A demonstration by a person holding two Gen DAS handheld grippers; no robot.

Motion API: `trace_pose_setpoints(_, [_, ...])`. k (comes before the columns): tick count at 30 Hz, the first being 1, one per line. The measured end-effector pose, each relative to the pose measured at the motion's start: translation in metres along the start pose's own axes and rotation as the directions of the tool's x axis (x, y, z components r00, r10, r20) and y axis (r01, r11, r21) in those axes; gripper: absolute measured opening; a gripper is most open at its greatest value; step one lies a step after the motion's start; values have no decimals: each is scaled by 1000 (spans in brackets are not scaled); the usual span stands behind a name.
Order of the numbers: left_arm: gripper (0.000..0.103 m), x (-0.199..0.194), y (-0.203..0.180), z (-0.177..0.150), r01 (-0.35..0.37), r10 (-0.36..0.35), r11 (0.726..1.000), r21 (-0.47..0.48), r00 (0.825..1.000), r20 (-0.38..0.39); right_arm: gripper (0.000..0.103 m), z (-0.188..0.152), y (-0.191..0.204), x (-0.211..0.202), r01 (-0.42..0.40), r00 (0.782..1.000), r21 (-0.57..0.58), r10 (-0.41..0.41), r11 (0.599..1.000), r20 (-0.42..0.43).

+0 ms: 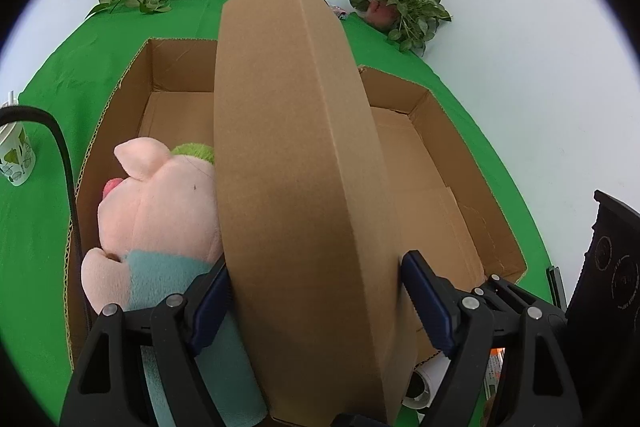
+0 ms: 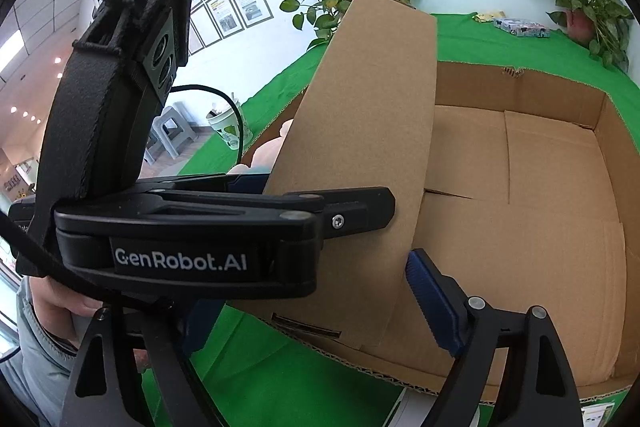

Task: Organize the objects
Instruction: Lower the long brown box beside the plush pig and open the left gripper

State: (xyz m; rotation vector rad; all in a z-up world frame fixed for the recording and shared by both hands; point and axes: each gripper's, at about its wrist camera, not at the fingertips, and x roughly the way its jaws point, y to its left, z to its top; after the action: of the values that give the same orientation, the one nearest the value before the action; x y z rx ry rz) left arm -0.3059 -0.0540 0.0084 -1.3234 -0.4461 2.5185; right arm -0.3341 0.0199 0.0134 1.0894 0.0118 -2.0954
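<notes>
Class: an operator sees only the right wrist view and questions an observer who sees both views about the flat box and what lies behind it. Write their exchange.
Operator: Something pink peeks out behind the flat box. What is it?
Observer: A plush pig, lying in the carton on the left of the flat box.
Operator: I see only one finger of the left tongs across the box. Do both sides have a pad on them?
Observer: Yes. The left tongs have a blue pad against each side of the box, which stands on edge between them.
</notes>
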Motion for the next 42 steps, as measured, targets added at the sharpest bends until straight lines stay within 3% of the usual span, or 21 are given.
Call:
trace_pose_setpoints(15, [80,-31,-1,-2,-25,25,1000,-4,998,60,84,-22,-24,-7,62,997,55,-59,997,-48])
trace_pose_setpoints(22, [78,-46,12,-7,-74,76,997,-27,993,85,84,-17,-22,12,183,977,22,-179,983,-114])
trace_pose_setpoints(30, [78,-55,21,-16,-178,179,984,-18,973,144,86,-15,-14,33,216,962,-7,-214,976,-167])
trace_pose_setpoints(37, [78,-64,27,-26,-180,184,983,-35,968,169,87,-19,-7,33,220,965,-45,-224,974,-138])
trace_pose_setpoints(42, [78,-73,23,-35,-202,204,979,-29,956,213,87,-21,-5,30,212,970,-53,-217,976,-114])
